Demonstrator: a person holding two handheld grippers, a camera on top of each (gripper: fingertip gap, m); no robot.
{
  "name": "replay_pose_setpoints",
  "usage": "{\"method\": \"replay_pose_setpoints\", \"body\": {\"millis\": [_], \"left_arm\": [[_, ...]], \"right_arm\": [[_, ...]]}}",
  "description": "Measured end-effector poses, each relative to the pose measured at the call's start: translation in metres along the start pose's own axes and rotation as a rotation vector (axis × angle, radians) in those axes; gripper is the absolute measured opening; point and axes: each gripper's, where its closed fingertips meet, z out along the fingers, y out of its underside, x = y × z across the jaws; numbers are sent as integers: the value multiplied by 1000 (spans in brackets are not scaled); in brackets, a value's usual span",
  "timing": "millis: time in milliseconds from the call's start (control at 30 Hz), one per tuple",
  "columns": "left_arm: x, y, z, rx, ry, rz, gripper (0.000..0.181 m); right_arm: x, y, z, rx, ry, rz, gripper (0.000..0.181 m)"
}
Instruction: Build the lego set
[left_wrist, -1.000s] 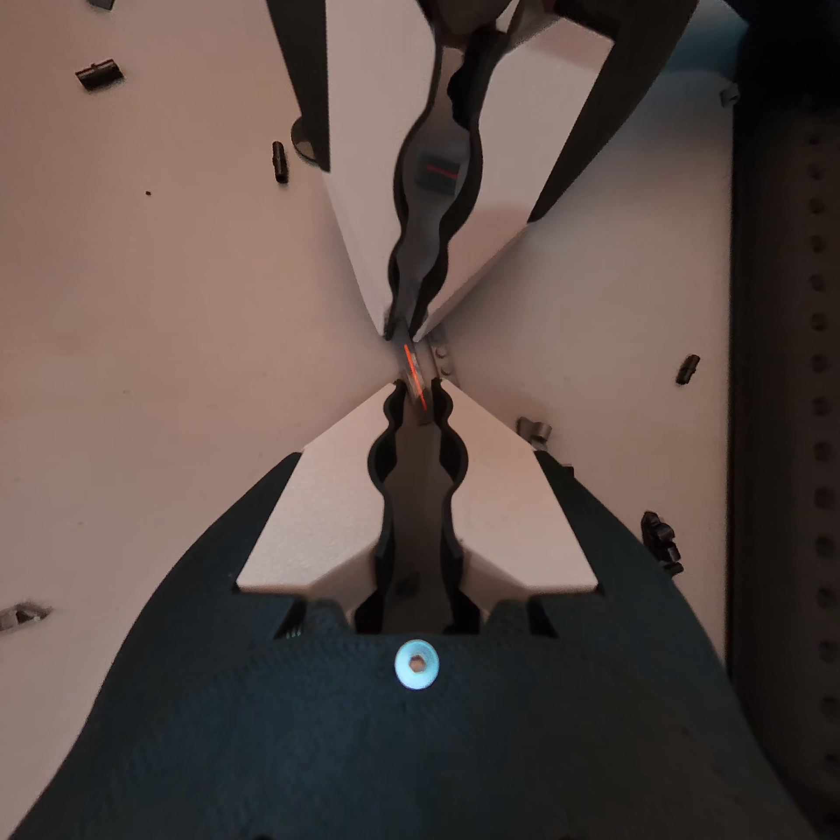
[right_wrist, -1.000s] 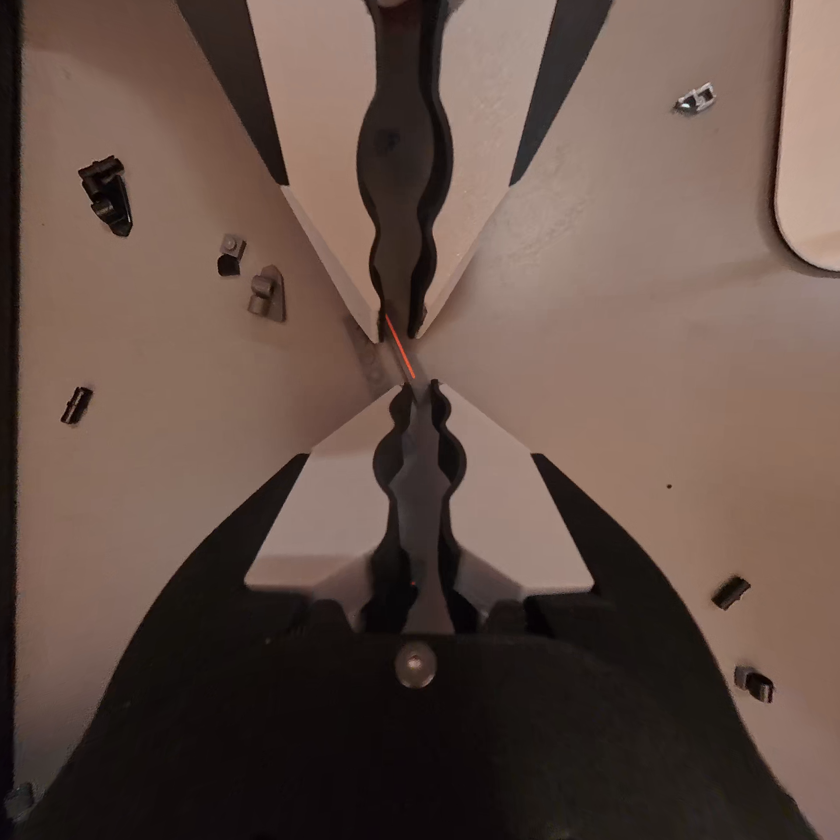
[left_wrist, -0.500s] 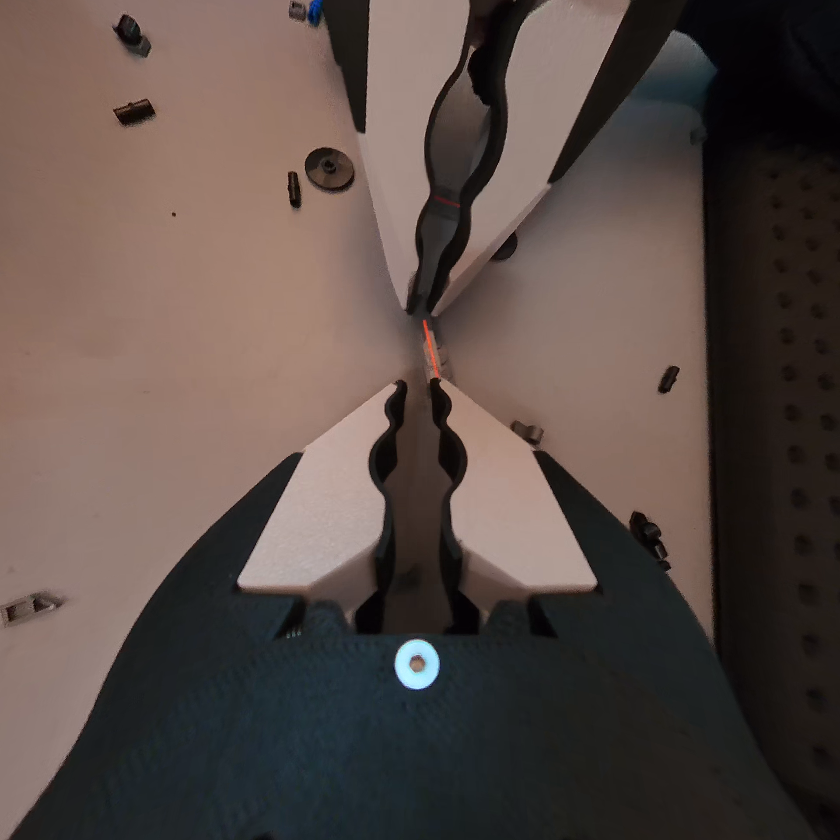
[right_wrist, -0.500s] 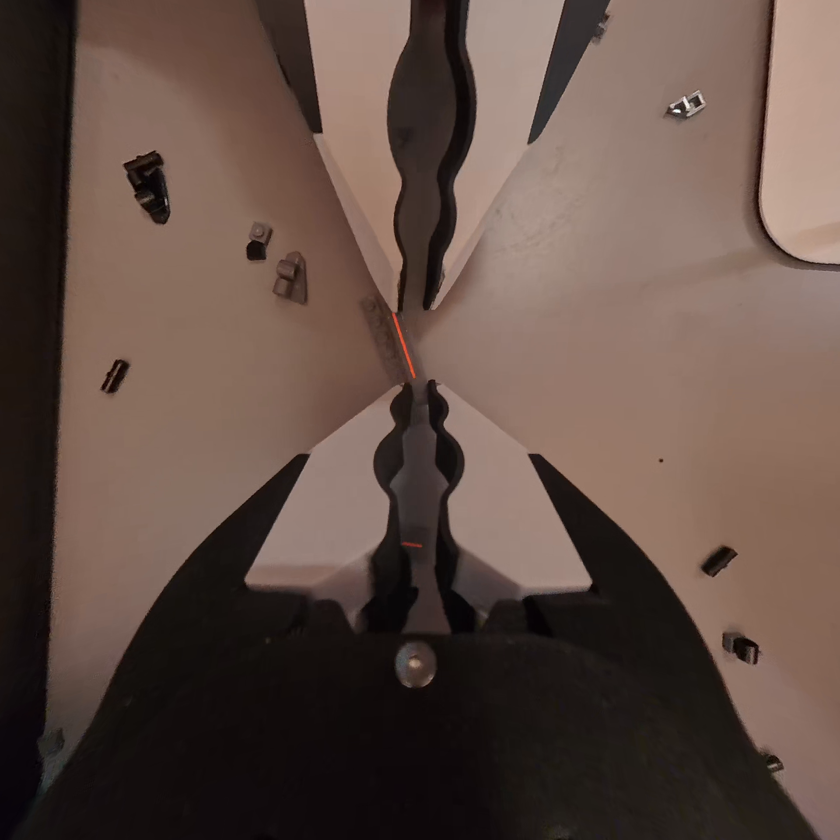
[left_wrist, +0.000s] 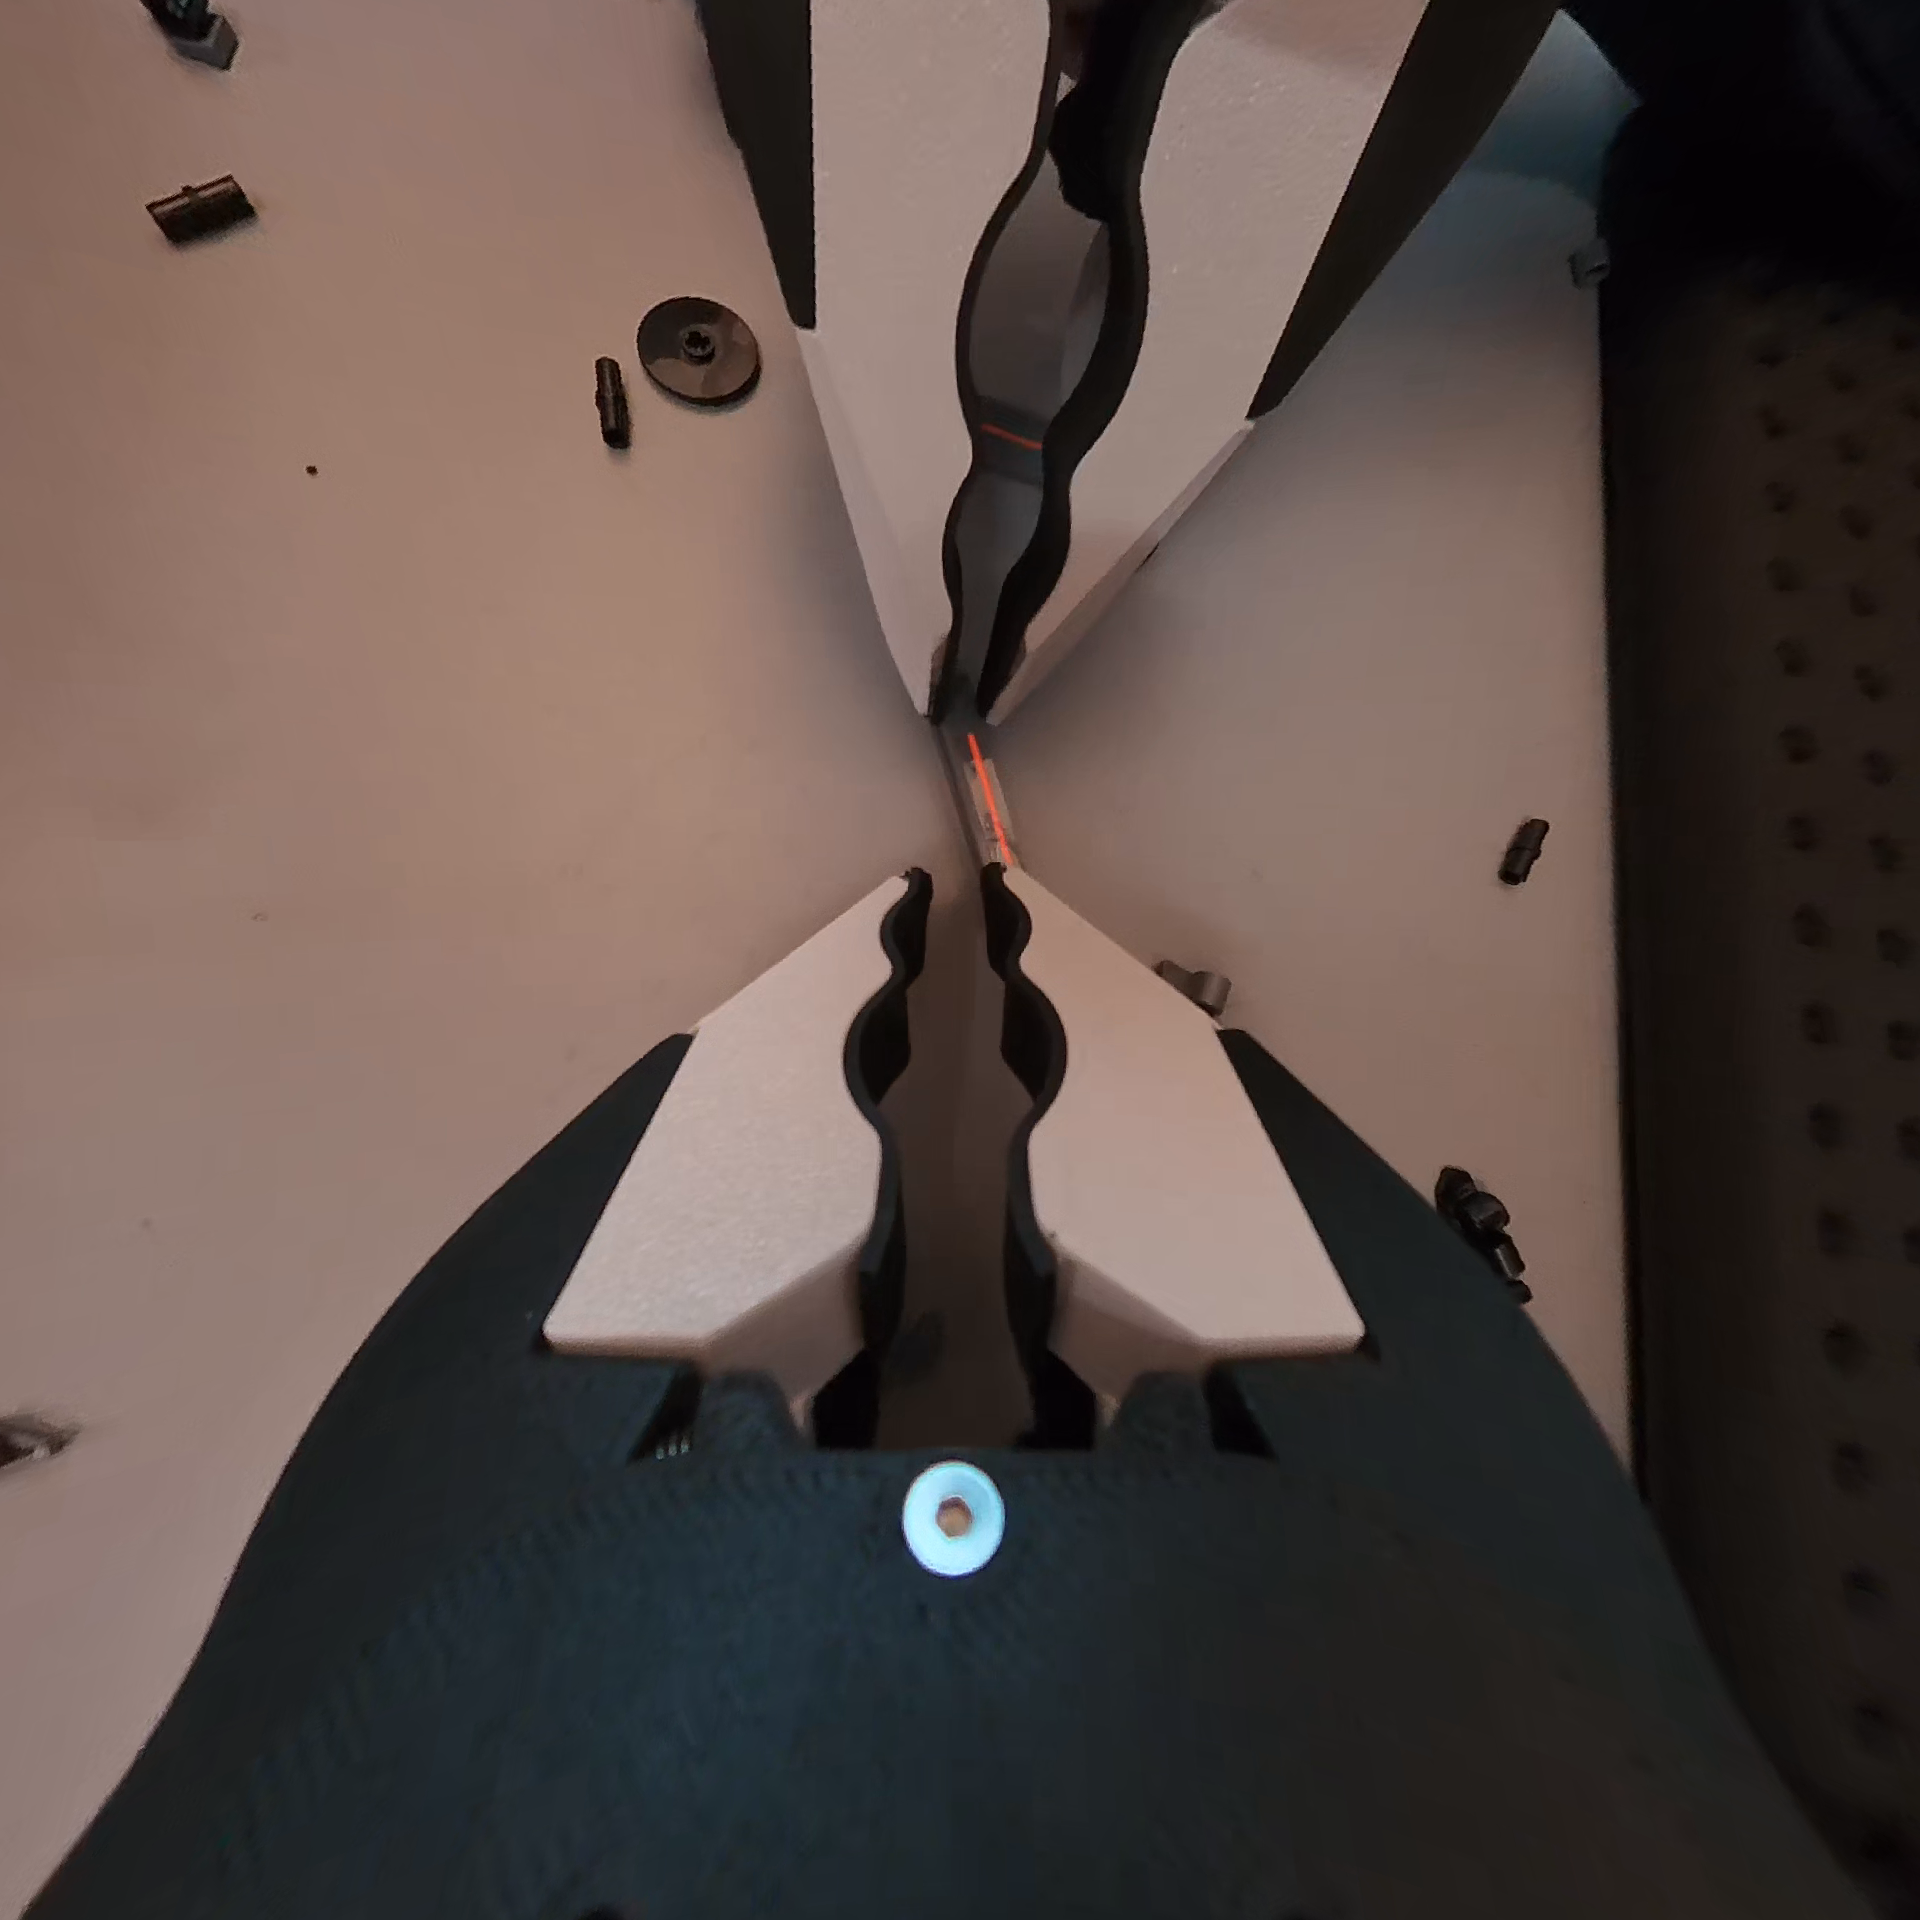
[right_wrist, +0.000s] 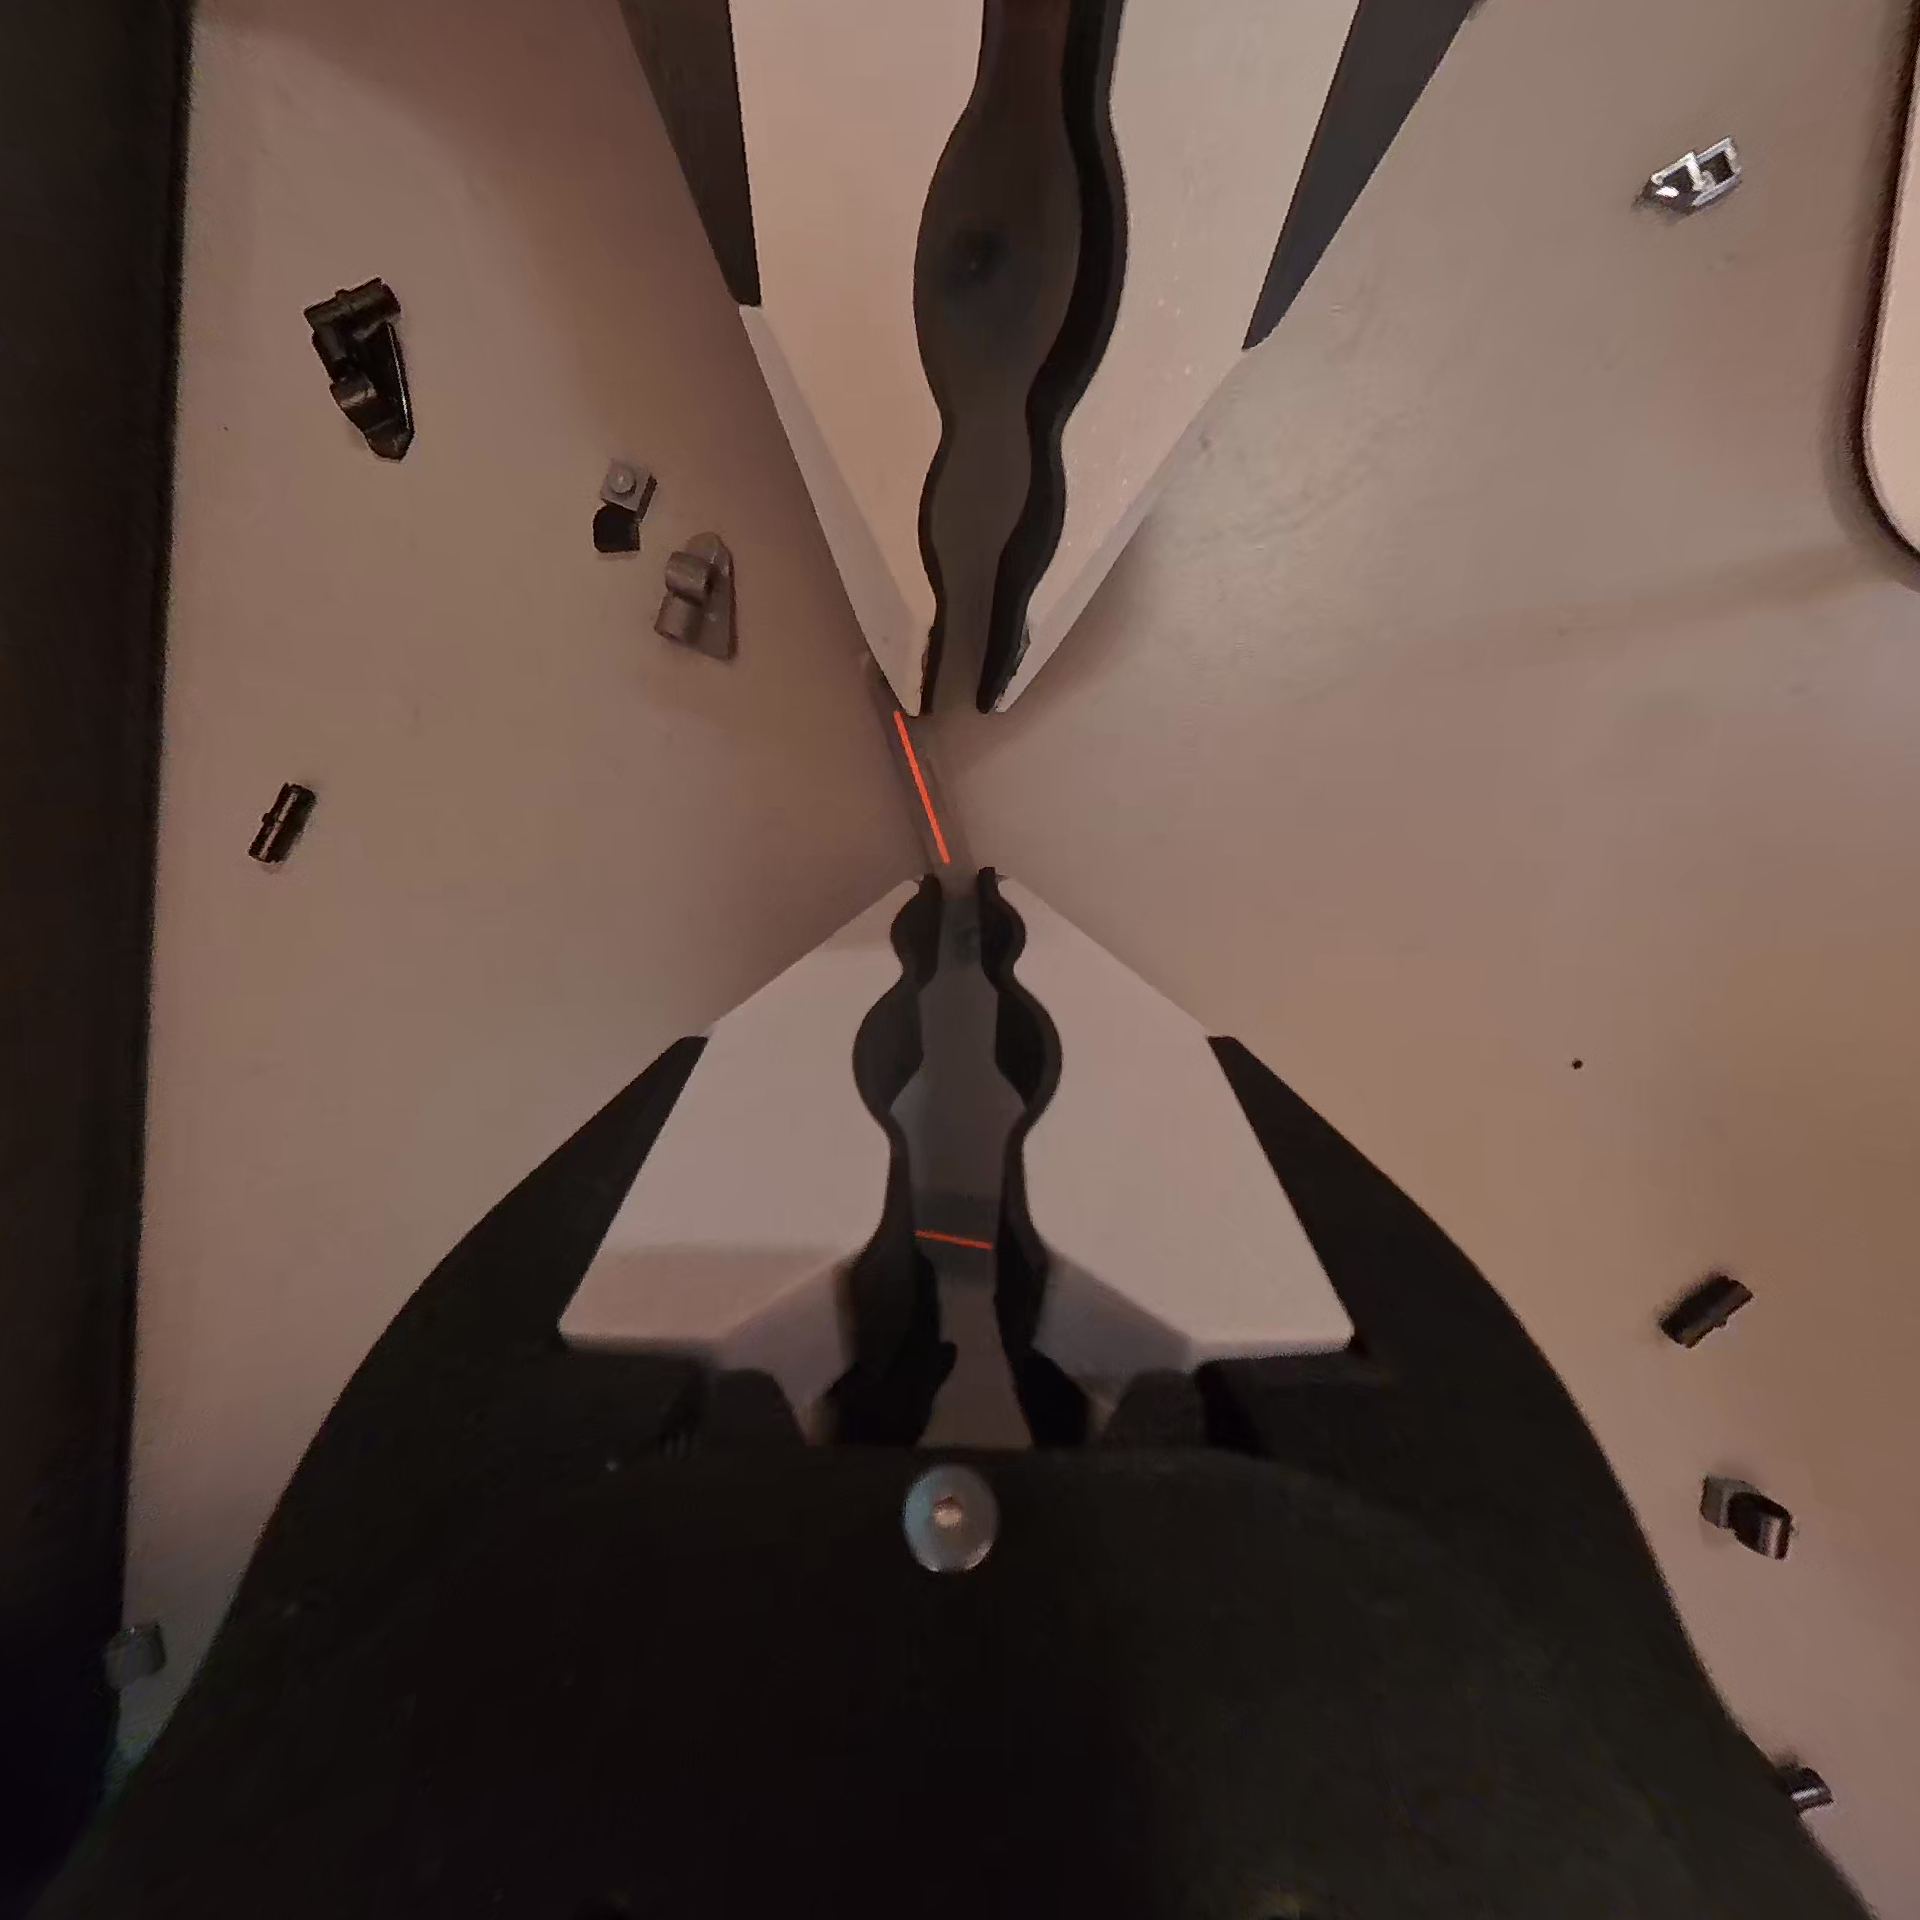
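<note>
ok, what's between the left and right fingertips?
A thin grey lego piece with an orange stripe spans the gap, from the right gripper, which pinches it, to the left gripper. Both wrist views show it.

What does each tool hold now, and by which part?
The right tool pinches a thin grey lego piece by one end. The left tool stands slightly open at the other end and holds nothing.

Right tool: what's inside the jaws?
A thin grey lego piece with an orange stripe, clamped in the right tool and sticking out past its tips toward the left tool, whose jaws stand apart. The black pads cover the piece's edges, so its full shape is hidden.
</note>
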Motion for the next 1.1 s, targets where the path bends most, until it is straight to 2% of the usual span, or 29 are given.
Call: {"method": "replay_pose_setpoints", "body": {"millis": [567, 867, 1100], "left_arm": [[2, 2, 5, -25, -5, 28, 1], [9, 2, 5, -37, 11, 39, 10], [11, 2, 6, -43, 10, 47, 11]], "right_arm": [[1, 2, 1, -28, 25, -21, 6], [0, 2, 0, -20, 19, -31, 1], [-4, 3, -1, -22, 1, -32, 4]]}}
